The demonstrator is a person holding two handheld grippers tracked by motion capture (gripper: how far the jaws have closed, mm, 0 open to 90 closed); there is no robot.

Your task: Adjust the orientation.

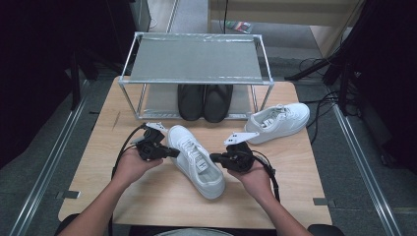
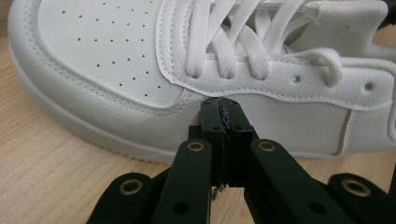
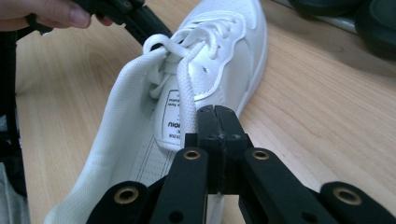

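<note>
Your left gripper (image 1: 171,153) sits left of centre in the high view, jaws clenched with nothing between them, and its tips point at the side of the white sneaker (image 1: 196,161). In the left gripper view the closed tips (image 2: 223,108) meet the shoe's side panel (image 2: 280,116) just under the laces; whether they press it or only reach it, you cannot tell. Your right gripper (image 1: 214,158) comes in from the right of centre, also clenched and empty, its tips at the shoe's opening. In the right gripper view those tips (image 3: 218,116) hang over the tongue label (image 3: 173,116).

The sneaker lies diagonally in the middle of the wooden table (image 1: 147,196), toe toward the upper left. A second white sneaker (image 1: 278,122) rests at the right, well apart. A pair of black shoes (image 1: 205,102) stands on the lower shelf of the metal rack (image 1: 196,59) at the top.
</note>
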